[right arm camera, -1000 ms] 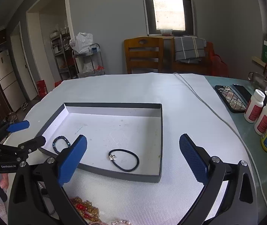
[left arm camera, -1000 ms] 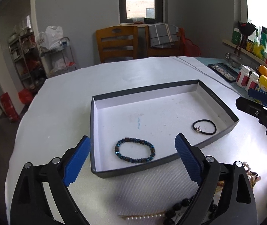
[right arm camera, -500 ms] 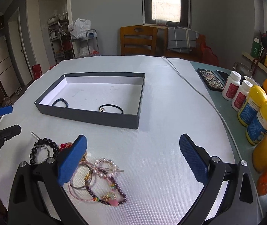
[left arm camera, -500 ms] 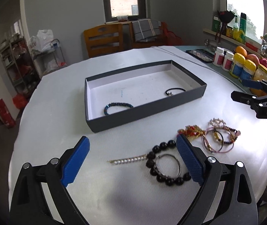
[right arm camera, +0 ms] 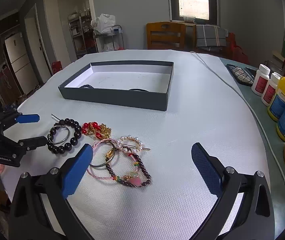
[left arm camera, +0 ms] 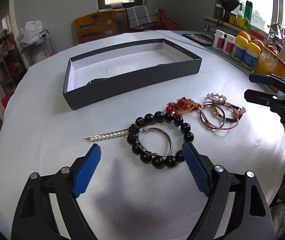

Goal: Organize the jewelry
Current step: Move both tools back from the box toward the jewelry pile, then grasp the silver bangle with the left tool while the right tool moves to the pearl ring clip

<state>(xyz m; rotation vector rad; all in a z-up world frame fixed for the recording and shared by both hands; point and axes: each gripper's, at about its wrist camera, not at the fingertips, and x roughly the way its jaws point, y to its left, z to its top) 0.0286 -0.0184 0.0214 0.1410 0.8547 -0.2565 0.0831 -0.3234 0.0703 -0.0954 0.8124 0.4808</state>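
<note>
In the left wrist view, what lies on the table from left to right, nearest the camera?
Pearl hair clip → black bead bracelet with a silver bangle inside it → red and gold piece → tangle of pink and beaded bracelets → right gripper.

Soft daylight from blown-out windows (right arm camera: 193, 4) lights the white table (left arm camera: 42, 132); faint shadows pool under the grippers, fisheye edges bend and darken.

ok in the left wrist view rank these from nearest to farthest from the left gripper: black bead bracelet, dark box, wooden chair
From the left gripper:
1. black bead bracelet, just ahead of the fingertips on the table.
2. dark box, farther back, mid-table.
3. wooden chair, beyond the table, by the far wall.
</note>
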